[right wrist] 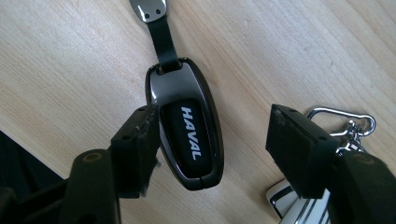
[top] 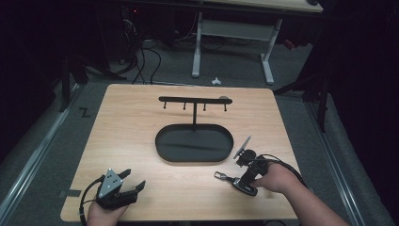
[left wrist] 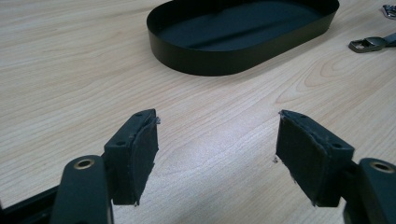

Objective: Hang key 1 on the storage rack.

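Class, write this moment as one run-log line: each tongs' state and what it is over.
left tongs: open, over bare table | right tongs: open, straddling key fob | tray: empty | hook stand: bare

Black-and-chrome HAVAL key fob [right wrist: 189,135] with strap, flat on the wooden table [right wrist: 70,56].

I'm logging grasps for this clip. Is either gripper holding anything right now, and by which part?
Nothing is held. The right gripper is open astride the black HAVAL key fob on the wooden table; the left gripper is open over bare wood.
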{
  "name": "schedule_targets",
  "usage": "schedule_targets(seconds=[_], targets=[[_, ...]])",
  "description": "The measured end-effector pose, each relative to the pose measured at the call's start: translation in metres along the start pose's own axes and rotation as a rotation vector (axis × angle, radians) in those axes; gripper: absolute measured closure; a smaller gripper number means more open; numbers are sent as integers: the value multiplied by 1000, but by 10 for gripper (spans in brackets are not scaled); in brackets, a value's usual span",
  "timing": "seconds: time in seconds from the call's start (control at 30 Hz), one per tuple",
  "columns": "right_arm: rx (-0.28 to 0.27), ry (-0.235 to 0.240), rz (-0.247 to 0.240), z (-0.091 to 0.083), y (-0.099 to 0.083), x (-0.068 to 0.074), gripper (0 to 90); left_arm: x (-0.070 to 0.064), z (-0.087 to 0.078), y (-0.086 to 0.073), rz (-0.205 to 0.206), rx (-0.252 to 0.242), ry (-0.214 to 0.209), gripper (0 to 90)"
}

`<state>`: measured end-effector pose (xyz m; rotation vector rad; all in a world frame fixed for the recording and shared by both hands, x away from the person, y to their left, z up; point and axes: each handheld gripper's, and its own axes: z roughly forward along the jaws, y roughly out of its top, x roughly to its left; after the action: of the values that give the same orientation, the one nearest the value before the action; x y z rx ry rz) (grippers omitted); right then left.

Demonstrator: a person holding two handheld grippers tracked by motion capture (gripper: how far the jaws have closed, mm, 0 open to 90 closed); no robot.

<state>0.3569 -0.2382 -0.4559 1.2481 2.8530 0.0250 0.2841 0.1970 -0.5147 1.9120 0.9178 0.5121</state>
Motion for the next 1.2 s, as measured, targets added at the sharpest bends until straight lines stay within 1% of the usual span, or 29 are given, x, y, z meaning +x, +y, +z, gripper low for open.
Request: schedule_targets(seconds=[0.07,0.17,0.3,0.33,0.37,0.47,0.5,0.63,0.67,0.7,0.73,0.8,0.87,0.93,1.07,1.1,1.2], targets=[[5,0,-19,2,5,2,334,-1,1,0,8,1,-4,299],[10,-5,-23,3,9,5,327,-2,2,0,14,6,-11,302],[9,2,-31,6,15,9,328,-2,2,1,17,7,-13,303],[8,1,-46,6,17,9,328,-2,2,1,16,7,-14,303],[9,7,-51,7,19,11,326,-2,2,1,16,8,-15,303],[19,8,-53,9,22,14,320,-2,2,0,15,9,-17,303],[25,5,-64,13,27,17,317,-2,2,1,16,10,-18,303],[25,11,-98,17,34,20,322,-3,3,1,23,11,-20,304],[25,8,-101,18,35,20,342,-3,3,1,24,12,-21,304],[25,8,-101,18,35,20,342,-3,3,1,24,12,-21,305],[30,-10,-108,22,41,21,377,-2,3,1,24,16,-22,305],[28,-17,-117,24,44,22,393,-3,3,1,24,14,-21,305],[29,-22,-119,26,47,22,429,-3,3,1,25,13,-22,305],[33,-14,-124,28,50,22,452,-2,3,1,24,12,-22,306],[37,-15,-154,31,51,24,541,-2,3,1,26,15,-23,306],[35,-8,-157,31,51,24,557,-2,3,1,26,13,-23,306],[56,7,-176,33,50,27,614,-3,4,1,27,14,-25,306]])
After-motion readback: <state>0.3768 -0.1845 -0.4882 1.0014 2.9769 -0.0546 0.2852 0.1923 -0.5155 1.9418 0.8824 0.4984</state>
